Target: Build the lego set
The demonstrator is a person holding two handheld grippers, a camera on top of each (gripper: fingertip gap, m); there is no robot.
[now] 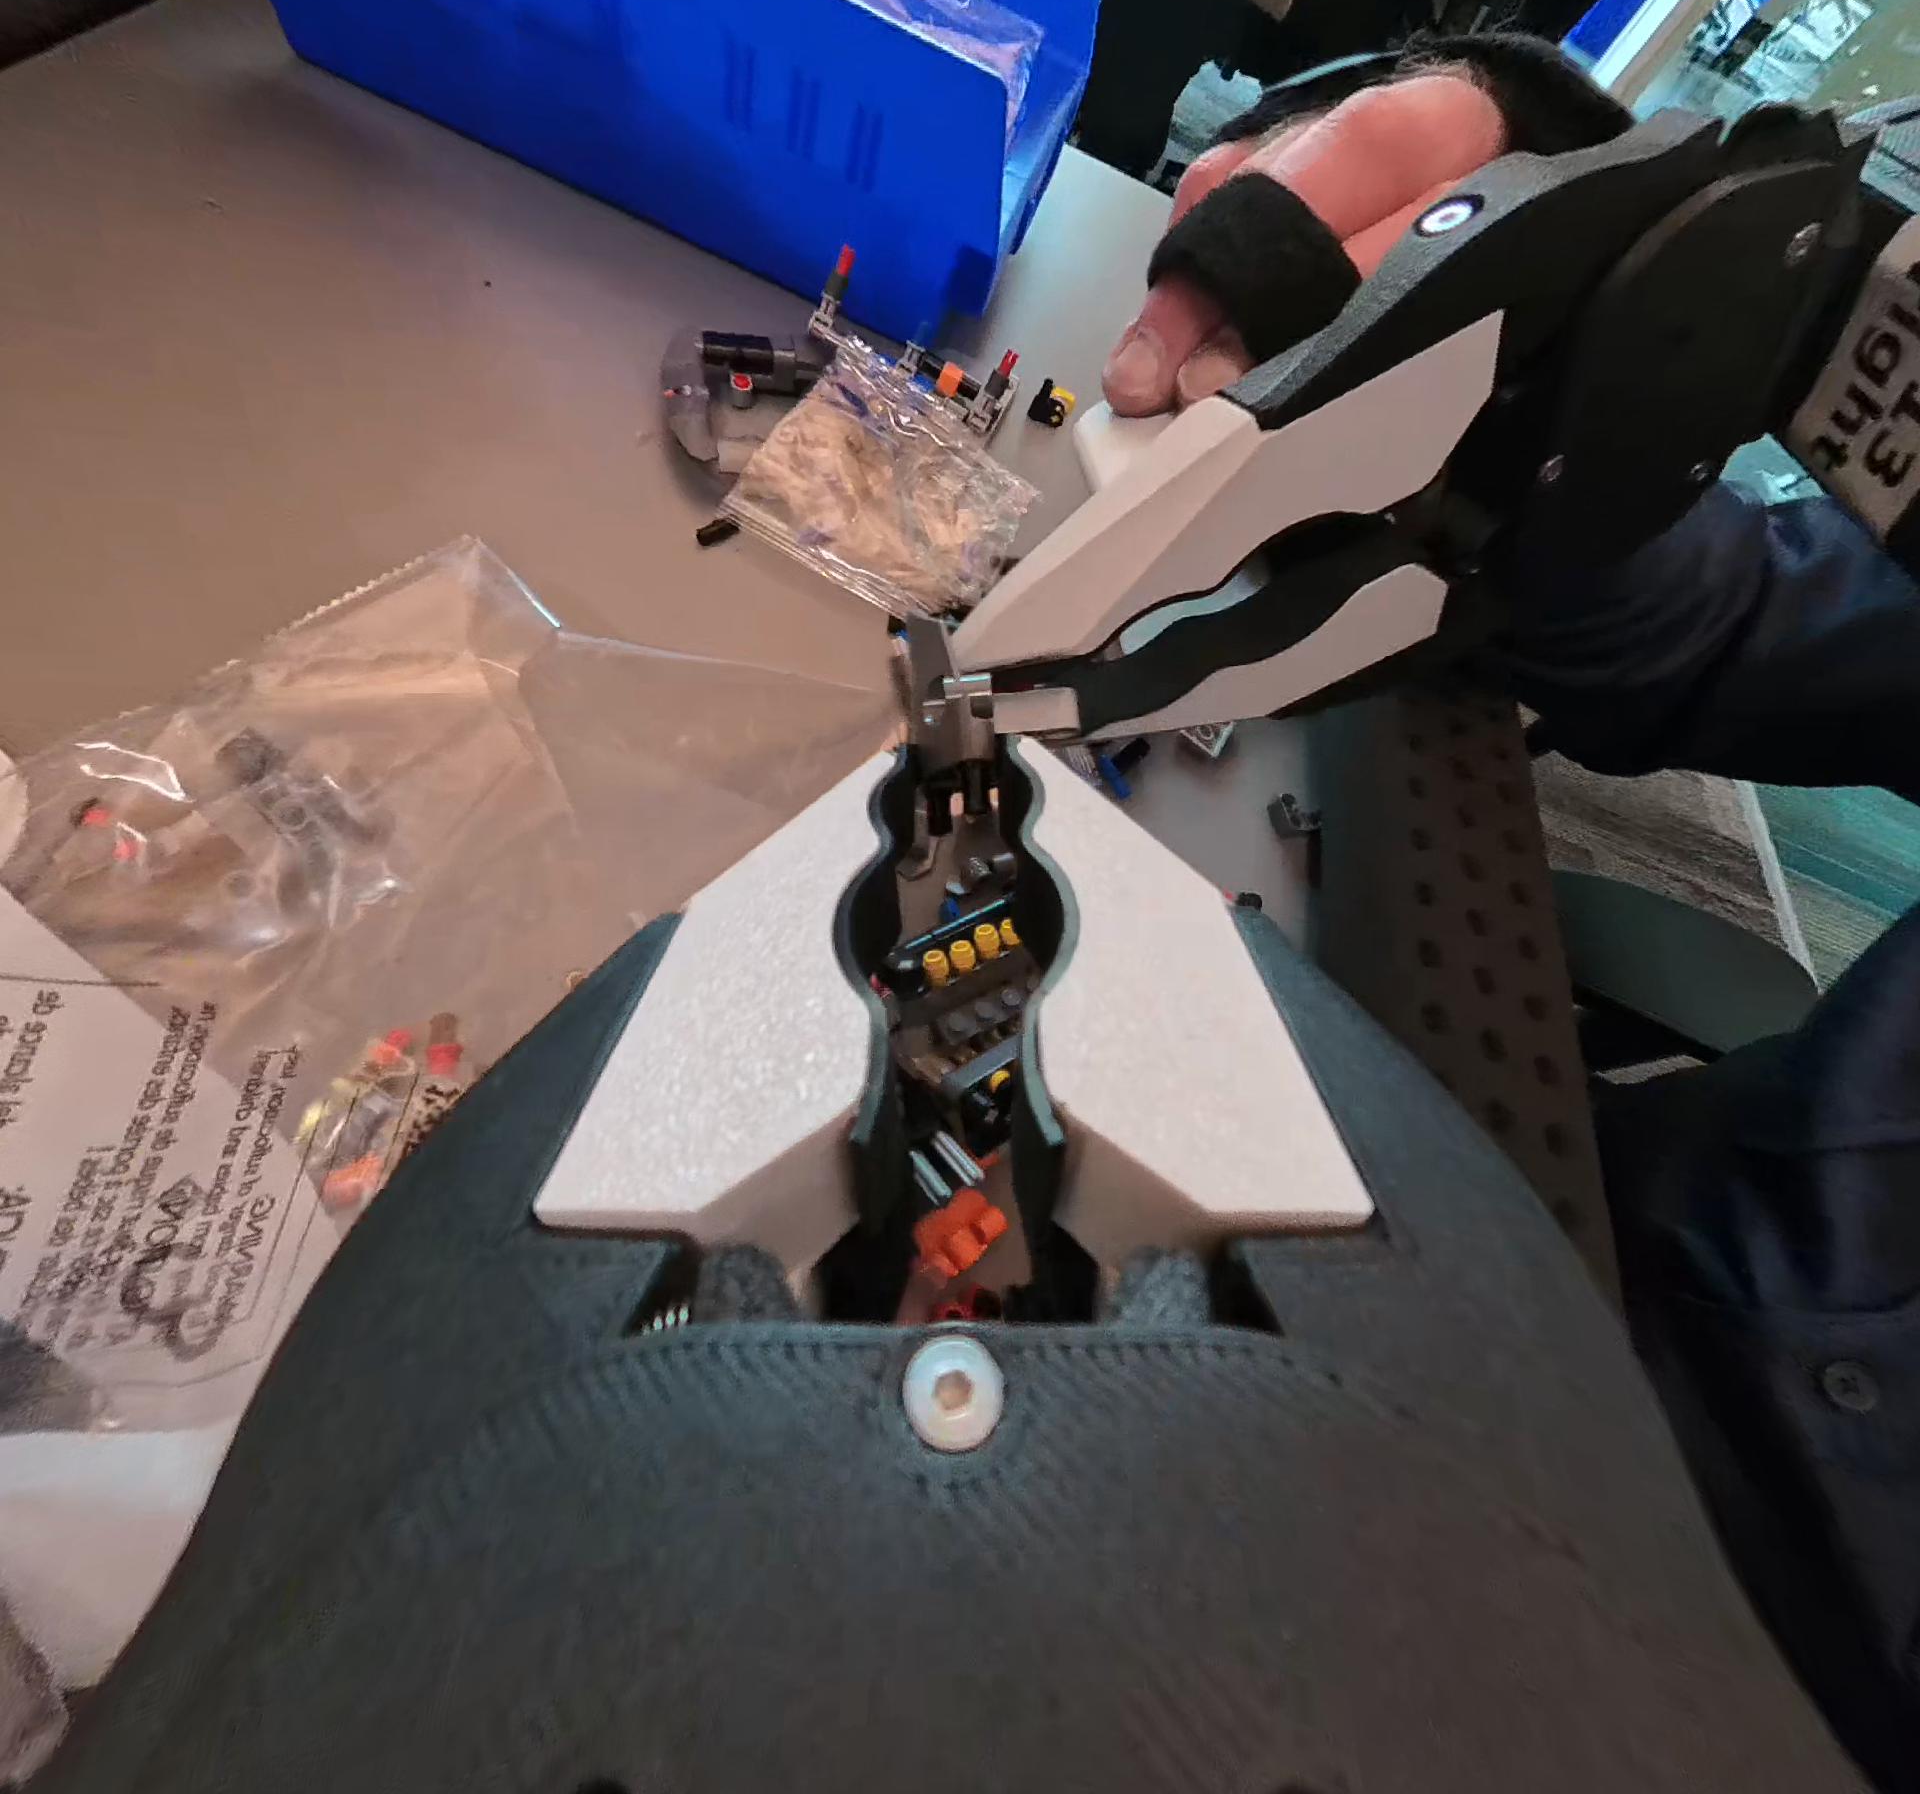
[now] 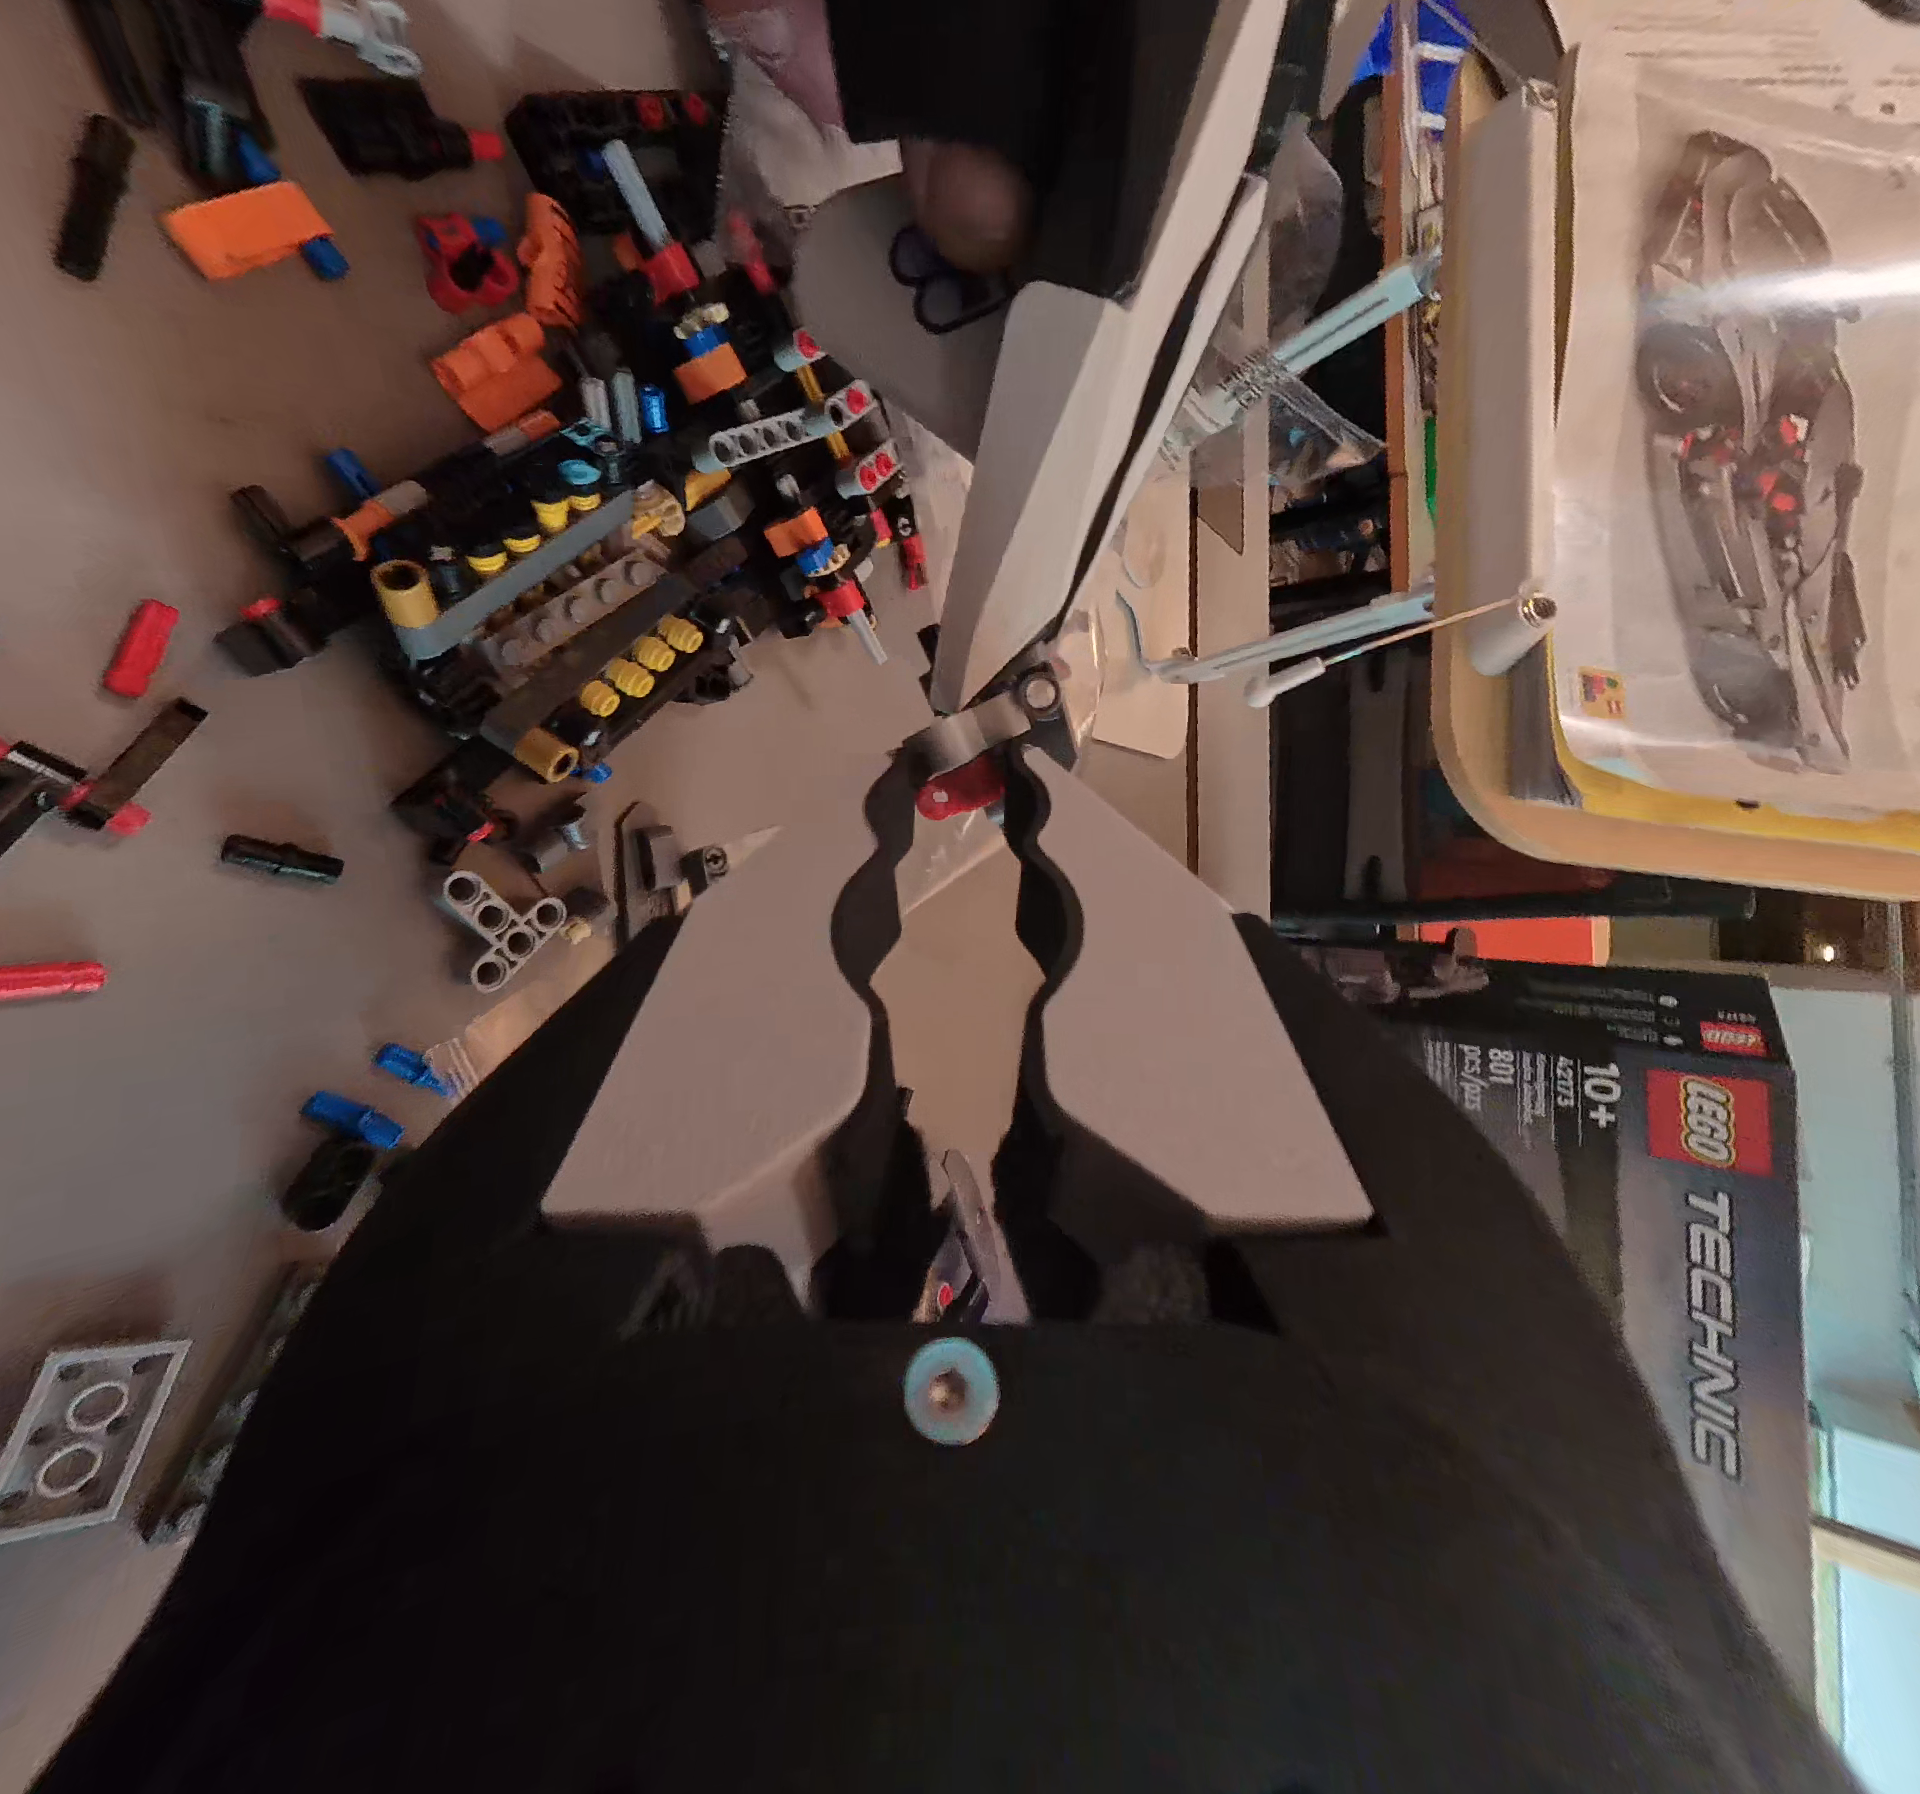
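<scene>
My left gripper (image 1: 961, 762) is shut on the black-and-grey end of a small Lego sub-assembly (image 1: 948, 705), held above the table. My right gripper (image 1: 992, 700) comes in from the right and grips the same assembly. In the right wrist view, my right gripper (image 2: 958, 773) is shut on its red piece (image 2: 951, 797), and the left gripper (image 2: 982, 705) reaches down from the top onto the grey connector (image 2: 971, 734). The partly built model (image 2: 582, 591), black and grey with yellow pins, lies on the table. It also shows through the left fingers' gap (image 1: 966, 965).
A blue bin (image 1: 675, 61) stands at the back. Plastic bags (image 1: 312, 757) and a printed sheet (image 1: 104, 1173) lie at the left. Loose pieces (image 2: 249, 227) are scattered around the model. The set's box (image 2: 1662, 1173) and an instruction booklet (image 2: 1714, 394) are at the right. Less than 4 cm separates the two grippers' tips.
</scene>
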